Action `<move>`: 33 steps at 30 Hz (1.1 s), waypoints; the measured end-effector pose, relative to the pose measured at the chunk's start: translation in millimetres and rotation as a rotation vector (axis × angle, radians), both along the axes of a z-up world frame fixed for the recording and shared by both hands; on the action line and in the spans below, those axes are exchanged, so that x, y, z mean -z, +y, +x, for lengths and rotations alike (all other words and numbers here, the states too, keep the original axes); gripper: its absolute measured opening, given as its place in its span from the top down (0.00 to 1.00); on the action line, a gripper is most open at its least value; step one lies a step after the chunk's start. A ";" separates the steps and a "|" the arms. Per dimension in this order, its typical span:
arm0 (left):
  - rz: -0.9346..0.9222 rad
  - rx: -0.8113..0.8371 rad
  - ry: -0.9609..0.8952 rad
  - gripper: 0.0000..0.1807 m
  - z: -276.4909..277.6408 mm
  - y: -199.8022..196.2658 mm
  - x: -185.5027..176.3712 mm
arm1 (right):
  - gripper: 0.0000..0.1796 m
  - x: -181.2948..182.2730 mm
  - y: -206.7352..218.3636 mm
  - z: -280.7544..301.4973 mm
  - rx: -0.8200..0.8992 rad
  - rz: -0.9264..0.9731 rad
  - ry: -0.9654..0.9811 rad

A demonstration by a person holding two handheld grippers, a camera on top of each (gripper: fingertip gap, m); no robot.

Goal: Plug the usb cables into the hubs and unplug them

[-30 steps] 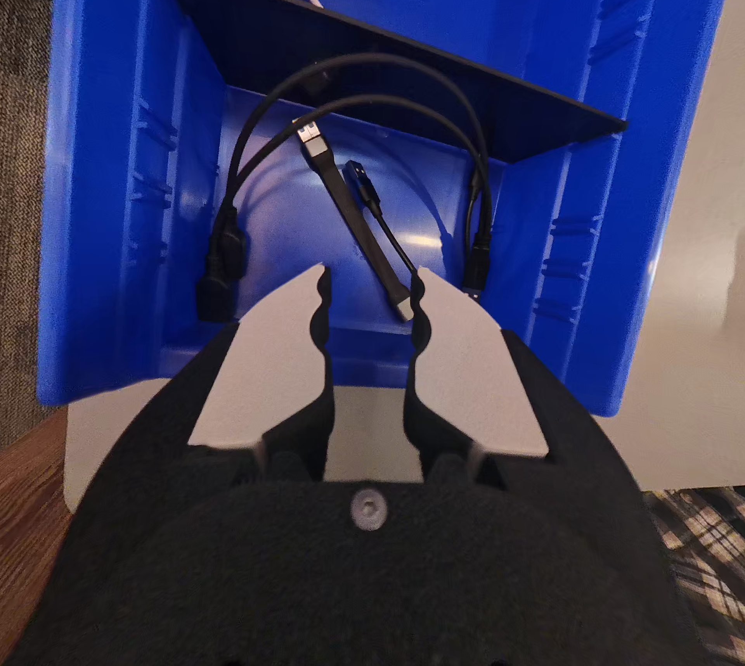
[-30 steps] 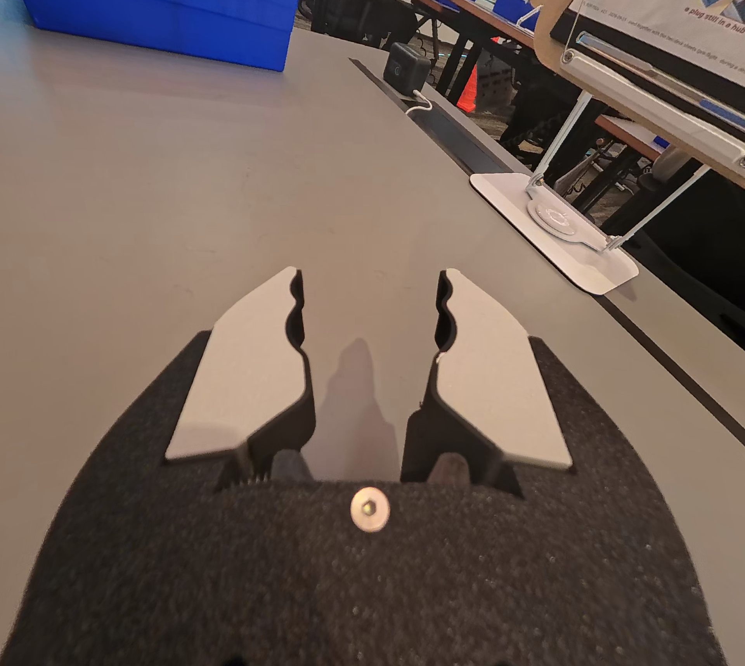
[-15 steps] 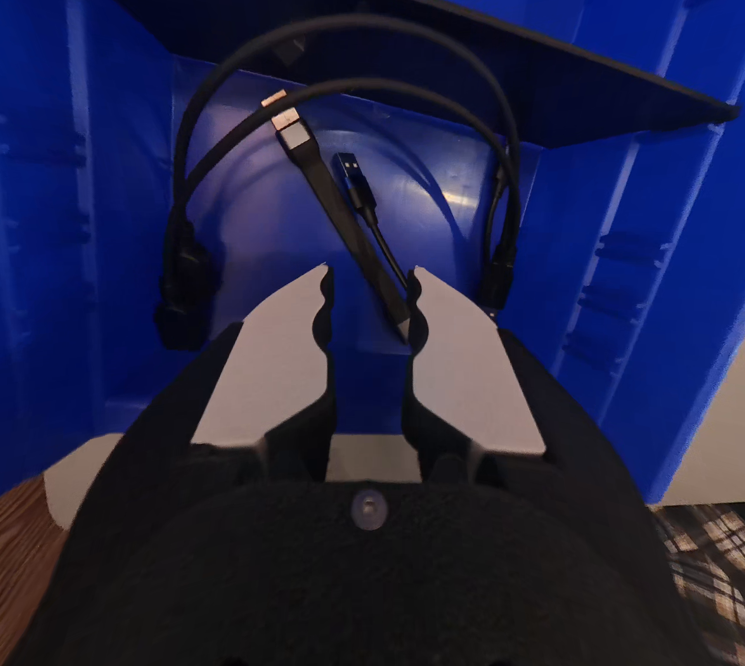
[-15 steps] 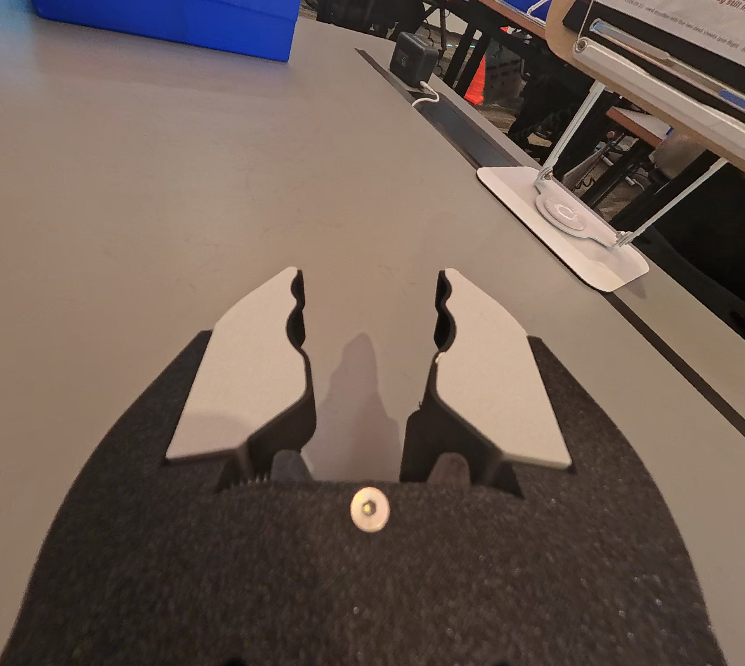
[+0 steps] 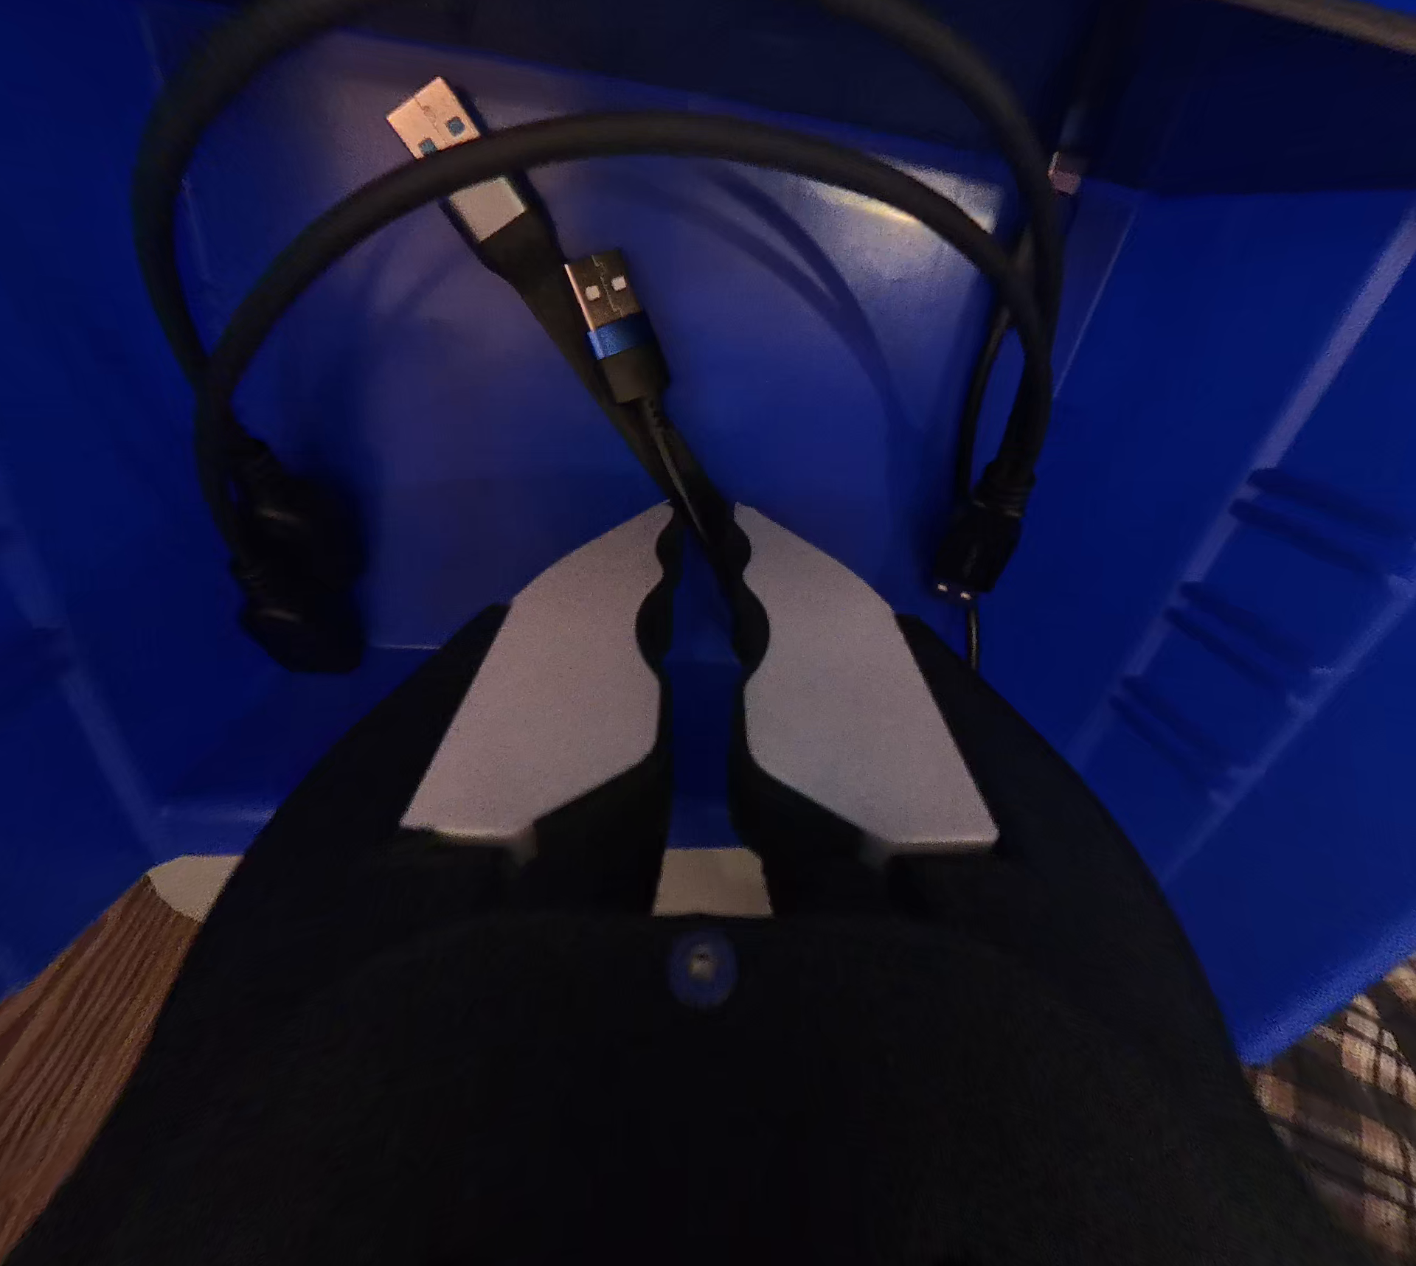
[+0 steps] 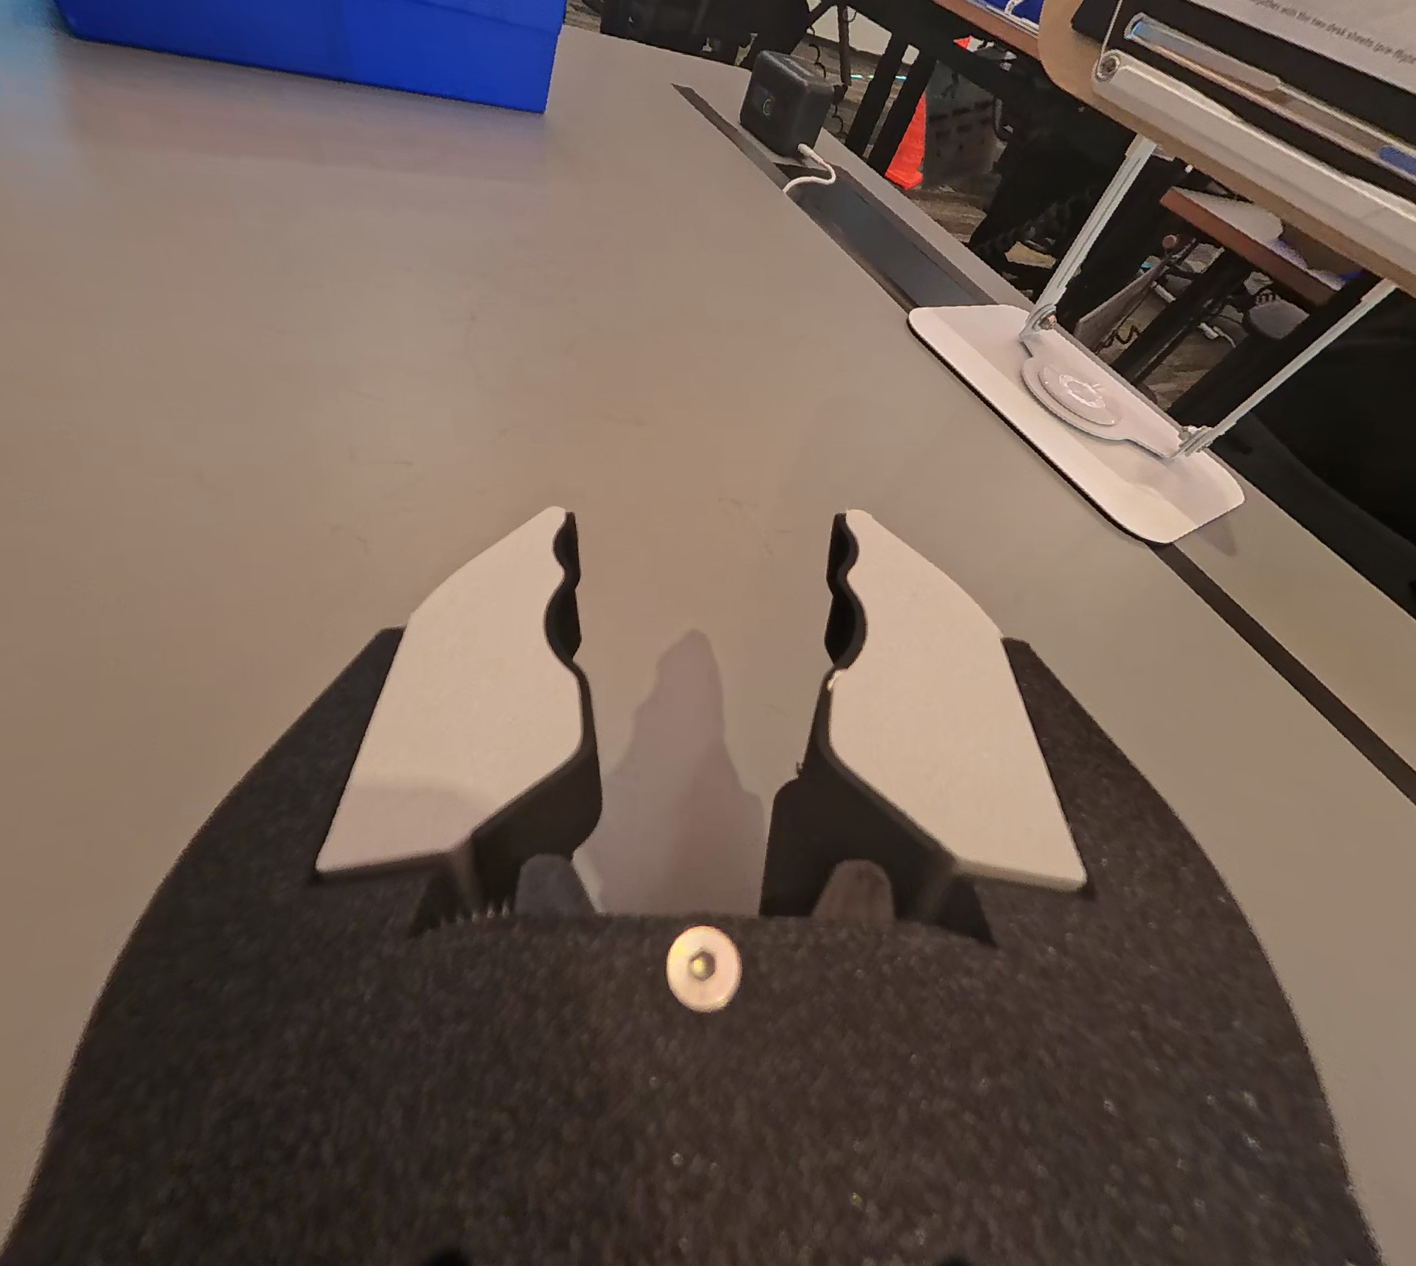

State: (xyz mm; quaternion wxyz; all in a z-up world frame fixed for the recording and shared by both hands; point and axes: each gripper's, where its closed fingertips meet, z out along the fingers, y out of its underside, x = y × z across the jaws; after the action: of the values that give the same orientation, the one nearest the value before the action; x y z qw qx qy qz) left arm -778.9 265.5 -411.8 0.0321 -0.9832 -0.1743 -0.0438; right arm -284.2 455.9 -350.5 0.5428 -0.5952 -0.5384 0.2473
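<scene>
Inside the blue bin (image 5: 1264, 386), the left tool (image 5: 705, 524) had nearly closed on two crossed USB cables (image 5: 613, 340) (grip unclear); the right tool (image 6: 701, 524) gaped empty above the grey surface (image 6: 383, 310).

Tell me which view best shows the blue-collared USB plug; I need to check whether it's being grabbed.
The left wrist view: the blue-collared USB plug lies in the blue bin, its thin cable running between the nearly closed fingers of the left gripper. The right wrist view shows only bare table ahead of the open right gripper, no plug.
</scene>
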 end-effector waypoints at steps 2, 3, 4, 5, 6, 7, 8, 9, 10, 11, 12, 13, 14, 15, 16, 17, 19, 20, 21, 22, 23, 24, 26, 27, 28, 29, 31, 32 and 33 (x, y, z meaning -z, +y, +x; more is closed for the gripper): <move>-0.010 0.005 0.012 0.96 -1.5 -0.2 0.6 | 0.66 -0.1 0.3 0.8 0.002 0.003 -0.003; 0.002 0.012 0.016 0.98 -2.4 1.1 -0.5 | 0.66 -0.7 0.5 1.1 0.004 0.005 -0.003; 0.025 0.012 0.019 0.98 -3.6 3.1 -3.2 | 0.66 -1.3 0.6 1.6 0.005 0.007 -0.002; 0.055 0.007 0.021 0.98 -5.4 5.0 -7.7 | 0.66 -1.8 0.9 2.0 0.007 0.008 -0.002; 0.091 0.001 0.025 0.98 -7.6 7.1 -13.9 | 0.66 -2.3 1.3 2.5 0.009 0.009 0.001; 0.127 -0.003 0.028 0.98 -9.7 8.5 -21.1 | 0.67 -2.3 1.7 2.9 0.010 0.006 0.004; 0.159 -0.006 0.028 0.98 -11.8 9.2 -28.8 | 0.67 -1.8 2.1 2.9 0.010 -0.001 0.006; 0.193 -0.009 0.023 0.98 -13.3 9.8 -36.9 | 0.67 -0.6 2.3 2.7 0.009 -0.008 0.004; 0.228 -0.012 0.013 0.98 -14.2 10.3 -45.1 | 0.67 0.3 2.6 2.7 0.009 -0.013 0.002; 0.258 -0.014 0.006 0.99 -15.3 10.1 -53.2 | 0.67 0.7 2.8 2.7 0.011 -0.015 -0.001; 0.282 -0.015 0.009 0.99 -17.4 9.1 -60.8 | 0.67 0.5 2.8 2.7 0.012 -0.012 -0.002; 0.299 -0.016 0.020 0.99 -20.4 7.5 -67.7 | 0.68 -0.1 2.6 2.8 0.012 -0.008 -0.003; 0.313 -0.017 0.034 0.99 -23.7 5.2 -74.0 | 0.68 -0.8 2.3 2.8 0.011 -0.004 -0.003; 0.325 -0.018 0.046 0.99 -26.4 3.0 -79.9 | 0.68 -1.2 2.3 2.8 0.012 -0.003 -0.002; 0.339 -0.020 0.053 0.99 -28.2 1.0 -85.6 | 0.68 -1.3 2.0 2.8 0.012 -0.003 -0.001; 0.353 -0.022 0.055 0.99 -29.2 -1.0 -91.1 | 0.68 -1.1 2.0 2.6 0.012 -0.005 0.000; 0.367 -0.022 0.059 0.99 -30.0 -5.5 -100.2 | 0.68 0.8 1.9 2.1 0.012 -0.013 -0.003; 0.365 -0.019 0.064 0.99 -30.1 -8.2 -103.4 | 0.68 1.3 2.1 2.0 0.013 -0.014 -0.004; 0.362 -0.016 0.066 0.99 -29.7 -10.6 -106.0 | 0.69 1.5 2.1 2.0 0.013 -0.014 -0.005; 0.358 -0.014 0.070 0.99 -29.4 -12.6 -108.1 | 0.69 1.1 2.0 2.1 0.014 -0.013 -0.003; 0.354 -0.011 0.076 0.99 -29.2 -14.0 -109.9 | 0.69 0.5 1.9 2.3 0.014 -0.012 -0.001; 0.351 -0.009 0.083 0.99 -29.4 -14.9 -111.5 | 0.69 0.0 2.1 2.5 0.016 -0.011 0.001; 0.347 -0.006 0.092 0.99 -29.4 -15.3 -113.6 | 0.69 -0.1 2.8 3.0 0.020 -0.013 0.004; 0.341 -0.003 0.091 0.99 -28.8 -15.2 -113.6 | 0.69 0.0 2.9 3.1 0.020 -0.016 0.006; 0.335 0.001 0.093 0.99 -28.4 -14.8 -113.3 | 0.69 0.3 3.0 3.1 0.019 -0.019 0.006; 0.328 0.006 0.098 0.99 -28.3 -14.1 -112.8 | 0.69 0.6 3.2 3.2 0.020 -0.020 0.004; 0.316 0.016 0.110 0.99 -28.0 -11.9 -111.8 | 0.69 0.2 3.3 3.5 0.022 -0.016 0.003; 0.312 0.020 0.114 0.99 -27.8 -10.5 -111.5 | 0.69 -0.2 3.3 3.7 0.022 -0.013 0.003; 0.311 0.022 0.117 0.99 -27.7 -8.6 -111.4 | 0.69 -0.4 3.6 3.9 0.023 -0.011 0.003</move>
State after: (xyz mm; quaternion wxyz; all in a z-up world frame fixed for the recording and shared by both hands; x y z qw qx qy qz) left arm -806.6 256.9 -300.4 0.1937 -0.9690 -0.1527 -0.0132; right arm -280.3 459.5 -350.2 0.5431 -0.6041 -0.5292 0.2449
